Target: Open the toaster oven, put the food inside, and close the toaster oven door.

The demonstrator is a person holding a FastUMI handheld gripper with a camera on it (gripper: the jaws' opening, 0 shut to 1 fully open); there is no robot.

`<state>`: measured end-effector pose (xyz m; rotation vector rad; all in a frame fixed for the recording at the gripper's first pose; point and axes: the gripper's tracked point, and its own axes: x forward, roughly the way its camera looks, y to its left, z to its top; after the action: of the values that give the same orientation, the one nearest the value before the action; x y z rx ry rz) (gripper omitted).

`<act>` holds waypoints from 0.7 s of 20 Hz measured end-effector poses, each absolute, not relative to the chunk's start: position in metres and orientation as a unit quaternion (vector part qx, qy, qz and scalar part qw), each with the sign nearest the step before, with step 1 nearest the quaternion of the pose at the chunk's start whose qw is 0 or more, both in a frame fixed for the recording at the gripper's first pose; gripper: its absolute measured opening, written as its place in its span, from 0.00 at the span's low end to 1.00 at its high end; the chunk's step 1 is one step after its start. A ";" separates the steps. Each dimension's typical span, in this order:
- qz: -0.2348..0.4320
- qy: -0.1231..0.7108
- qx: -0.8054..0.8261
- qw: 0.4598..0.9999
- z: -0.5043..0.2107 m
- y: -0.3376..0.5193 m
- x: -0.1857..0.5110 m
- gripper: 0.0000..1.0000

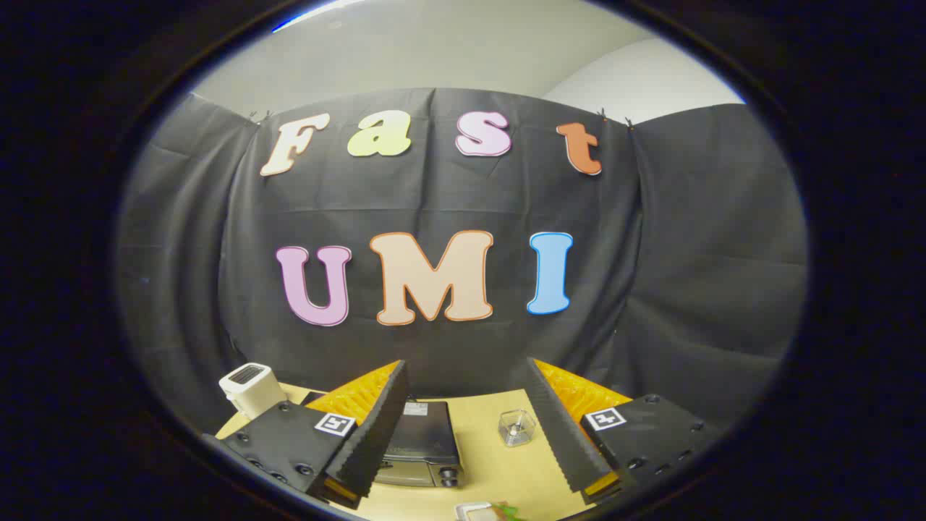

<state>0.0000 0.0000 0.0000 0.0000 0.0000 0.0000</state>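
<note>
In the gripper view we look forward along our gripper, whose two ridged fingers rise from about seven and five o'clock and stand spread wide apart, gripping nothing. Below and between them lies a pale wooden tabletop. The dark, boxy toaster oven with a metal front and small round knobs sits on that table at roughly six o'clock, just beside the left finger and partly hidden by it; we cannot tell how its door stands. A small clear plastic cube container rests between the fingers, near the right one. A white slotted appliance stands at about eight o'clock, beyond the left finger. At six o'clock, nearest us, we see a white edge with something green, too cropped to identify. A black cloth wall hangs behind the table.
</note>
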 end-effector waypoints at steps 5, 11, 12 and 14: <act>-0.009 -0.015 0.014 1.000 -0.003 0.020 -0.011 0.99; -0.013 -0.001 0.000 1.000 -0.030 0.045 -0.013 0.99; -0.010 0.001 0.001 1.000 -0.033 0.050 -0.014 0.99; -0.003 0.001 0.000 1.000 -0.037 0.062 -0.015 0.99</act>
<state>-0.0149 0.0618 -0.0373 0.0010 0.0022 -0.0051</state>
